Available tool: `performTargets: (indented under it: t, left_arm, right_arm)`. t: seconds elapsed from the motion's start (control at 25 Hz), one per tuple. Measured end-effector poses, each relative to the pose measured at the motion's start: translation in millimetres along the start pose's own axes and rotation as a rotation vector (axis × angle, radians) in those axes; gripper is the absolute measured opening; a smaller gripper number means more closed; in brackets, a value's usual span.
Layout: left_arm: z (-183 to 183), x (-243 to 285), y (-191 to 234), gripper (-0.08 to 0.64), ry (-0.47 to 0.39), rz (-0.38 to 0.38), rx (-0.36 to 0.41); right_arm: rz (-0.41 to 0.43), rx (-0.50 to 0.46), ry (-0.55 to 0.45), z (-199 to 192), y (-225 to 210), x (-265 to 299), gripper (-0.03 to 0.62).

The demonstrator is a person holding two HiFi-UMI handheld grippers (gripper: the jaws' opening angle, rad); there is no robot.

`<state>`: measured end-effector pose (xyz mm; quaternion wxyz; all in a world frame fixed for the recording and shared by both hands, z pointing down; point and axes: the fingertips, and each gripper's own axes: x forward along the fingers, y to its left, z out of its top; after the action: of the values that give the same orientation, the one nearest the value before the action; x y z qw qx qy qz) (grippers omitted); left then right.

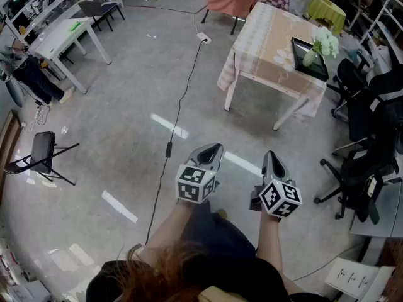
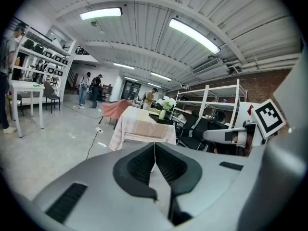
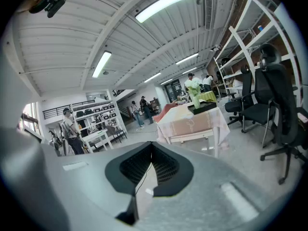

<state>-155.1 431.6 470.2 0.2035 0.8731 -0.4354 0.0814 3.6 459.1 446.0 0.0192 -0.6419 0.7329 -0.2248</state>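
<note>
The left gripper [image 1: 211, 150] and right gripper [image 1: 271, 158] hang side by side in the air above the bare concrete floor [image 1: 126, 124], near each other but not touching, both pointing ahead. In the left gripper view its fingers [image 2: 142, 166] are pressed together at the tips with nothing between them. The right gripper view shows the same: those fingers [image 3: 138, 166] meet at the tips and hold nothing. Nearest to them is a black cable [image 1: 181, 102], which runs along the floor from a white socket block [image 1: 203, 38] and passes just to the left of the left gripper. Ahead and well apart from both grippers stands a surface [image 1: 264, 39] draped in a pale checked cloth. A black tray [image 1: 301, 46] lies at its right end with a vase of pale flowers [image 1: 324, 43] on it. Black office chairs [image 1: 362, 168] crowd the right side. A folding chair [image 1: 43, 153] stands at far left, and a white table [image 1: 60, 36] stands beyond it.
</note>
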Motion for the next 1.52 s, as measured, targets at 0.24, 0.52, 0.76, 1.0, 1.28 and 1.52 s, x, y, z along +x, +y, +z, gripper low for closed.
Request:
performTargets:
  t: [0.24, 0.52, 0.76, 1.0, 1.28, 1.52]
  left_arm:
    - [-19, -3, -31, 0.012, -0.001, -0.006, 0.012]
    - [-15, 5, -55, 0.012, -0.017, -0.027, 0.030]
    - [-4, 34, -48, 0.012, -0.022, -0.025, 0.028]
    - [24, 82, -38, 0.012, -0.024, -0.043, 0.042]
    - [60, 138, -21, 0.012, -0.017, -0.063, 0.052]
    - [91, 181, -1, 0.012, -0.012, -0.088, 0.062]
  right_arm:
    - [-0.005, 0.000, -0.036, 3, -19, -31, 0.005]
    - [-0.033, 0.023, -0.030, 4, -36, -33, 0.005]
    - [-0.019, 0.026, -0.015, 11, -44, -7, 0.005]
    - [-0.014, 0.041, -0.011, 31, -57, 38, 0.005]
    - [-0.015, 0.050, 0.006, 54, -72, 95, 0.005]
    - [-0.044, 0.070, -0.003, 80, -85, 142, 0.005]
